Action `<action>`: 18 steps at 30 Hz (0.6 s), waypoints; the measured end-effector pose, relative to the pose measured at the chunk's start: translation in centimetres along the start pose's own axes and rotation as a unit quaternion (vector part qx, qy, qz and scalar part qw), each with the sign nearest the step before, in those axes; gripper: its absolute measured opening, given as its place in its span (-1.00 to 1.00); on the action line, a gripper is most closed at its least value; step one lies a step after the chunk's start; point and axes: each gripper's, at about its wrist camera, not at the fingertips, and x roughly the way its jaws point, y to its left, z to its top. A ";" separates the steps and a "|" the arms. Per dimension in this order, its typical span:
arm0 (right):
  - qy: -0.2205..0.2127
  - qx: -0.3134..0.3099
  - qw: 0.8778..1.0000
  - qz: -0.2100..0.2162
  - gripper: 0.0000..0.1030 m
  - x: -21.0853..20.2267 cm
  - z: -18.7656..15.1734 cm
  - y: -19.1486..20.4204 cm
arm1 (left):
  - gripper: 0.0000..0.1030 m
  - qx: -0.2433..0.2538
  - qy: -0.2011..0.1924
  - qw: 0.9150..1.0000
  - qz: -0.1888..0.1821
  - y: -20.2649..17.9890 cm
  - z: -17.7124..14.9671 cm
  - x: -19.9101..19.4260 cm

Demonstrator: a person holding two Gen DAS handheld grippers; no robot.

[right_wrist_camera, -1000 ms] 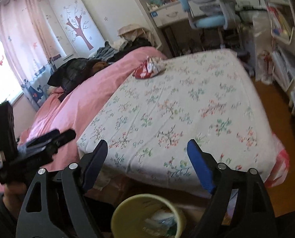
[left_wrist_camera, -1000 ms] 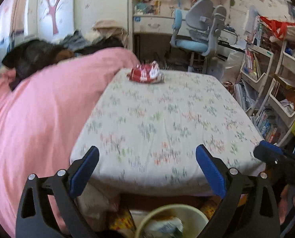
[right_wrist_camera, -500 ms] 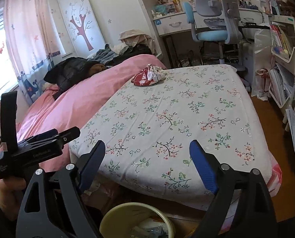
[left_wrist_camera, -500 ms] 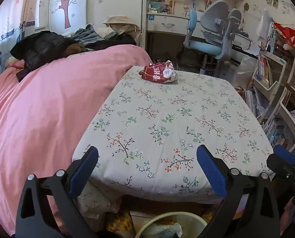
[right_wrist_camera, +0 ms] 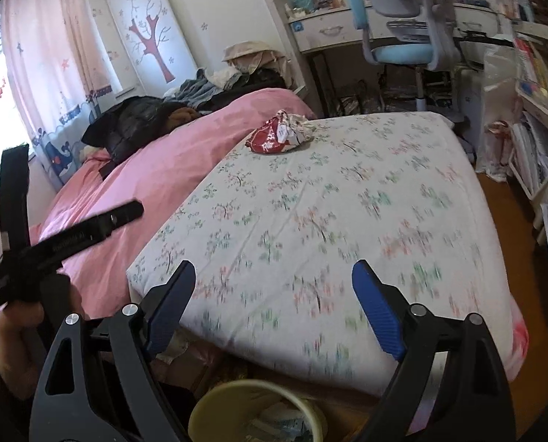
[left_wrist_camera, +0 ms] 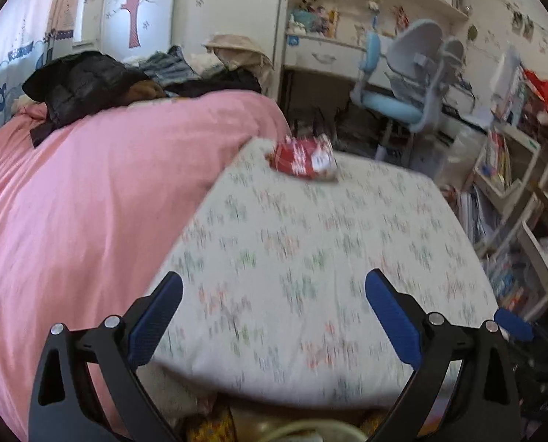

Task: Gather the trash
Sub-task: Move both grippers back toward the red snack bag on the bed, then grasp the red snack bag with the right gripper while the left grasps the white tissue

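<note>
A crumpled red and white snack wrapper (left_wrist_camera: 303, 160) (right_wrist_camera: 279, 135) lies at the far end of the floral bed sheet (left_wrist_camera: 311, 250) (right_wrist_camera: 329, 213), beside the pink quilt. My left gripper (left_wrist_camera: 274, 294) hangs open over the near edge of the bed, nothing between its blue pads. The right gripper (right_wrist_camera: 274, 283) is likewise open and empty above the near edge. A pale yellow bin (right_wrist_camera: 255, 410) with some trash in it stands on the floor just below the right gripper; only its rim (left_wrist_camera: 311, 432) shows in the left wrist view. The left gripper's body (right_wrist_camera: 64, 239) and the hand holding it appear at the left of the right wrist view.
A pink quilt (left_wrist_camera: 90, 221) covers the left side of the bed, with dark clothes (right_wrist_camera: 137, 125) piled at its far end. A blue and grey desk chair (left_wrist_camera: 406, 88) and a desk stand beyond the bed. Shelves with books (right_wrist_camera: 539, 92) line the right wall.
Both views have shifted forward over the bed and the wrapper looks nearer. The bin has slid lower in the left wrist view. Both grippers stayed open and empty.
</note>
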 end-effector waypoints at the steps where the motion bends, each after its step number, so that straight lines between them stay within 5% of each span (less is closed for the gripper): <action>1: 0.003 -0.006 1.000 0.000 0.62 0.9 1.0 0.0 | 0.84 -0.001 -0.004 1.000 0.004 0.1 0.5 0.4; 9: 0.037 -0.089 0.995 -0.010 0.62 14.9 12.0 0.1 | 0.84 -0.068 -0.016 0.997 0.037 3.6 6.1 5.6; 14: 0.032 -0.069 0.997 -0.022 0.61 23.8 18.3 -0.7 | 0.84 -0.153 0.010 0.987 0.054 7.3 7.2 8.2; 18: 0.053 -0.022 0.998 -0.018 0.37 30.9 20.6 -2.0 | 0.84 -0.174 0.016 0.983 0.062 8.7 8.0 9.4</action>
